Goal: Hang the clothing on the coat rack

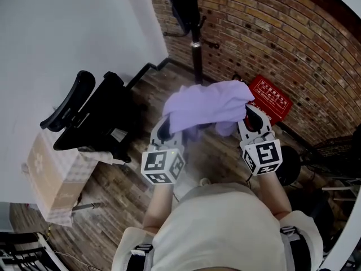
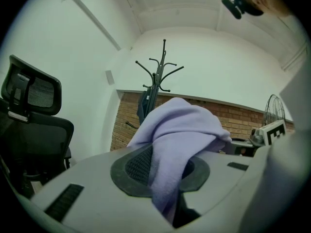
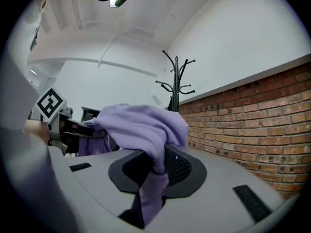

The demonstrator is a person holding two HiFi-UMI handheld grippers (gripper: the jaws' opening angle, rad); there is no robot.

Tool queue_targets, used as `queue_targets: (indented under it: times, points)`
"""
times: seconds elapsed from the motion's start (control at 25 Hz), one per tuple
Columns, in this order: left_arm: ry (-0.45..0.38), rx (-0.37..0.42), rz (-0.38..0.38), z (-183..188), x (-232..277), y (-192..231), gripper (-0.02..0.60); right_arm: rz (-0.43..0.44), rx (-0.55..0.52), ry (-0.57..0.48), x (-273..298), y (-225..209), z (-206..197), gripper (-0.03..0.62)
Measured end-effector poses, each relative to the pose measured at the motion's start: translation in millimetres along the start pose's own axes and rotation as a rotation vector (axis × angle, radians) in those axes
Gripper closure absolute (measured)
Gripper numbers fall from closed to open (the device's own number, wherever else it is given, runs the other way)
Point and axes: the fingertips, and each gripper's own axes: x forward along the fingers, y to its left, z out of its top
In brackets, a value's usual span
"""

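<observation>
Both my left gripper and right gripper are clamped on opposite edges of the purple garment, spreading it ready for the far coat rack

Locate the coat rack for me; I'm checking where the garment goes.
In the head view the coat rack stands top centre, by the brick wall, straight beyond the purple garment.

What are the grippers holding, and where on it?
Both hold the purple garment: the left gripper pinches a fold at its left end, the right gripper one at its right end.
</observation>
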Motion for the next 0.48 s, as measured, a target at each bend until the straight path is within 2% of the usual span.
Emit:
queue_targets:
  times: [0.48]
  points:
    - [0.03, 0.021, -0.059, 9, 50, 9, 0.515, -0.056, -0.025, -0.015, 37, -29, 11, 0.539]
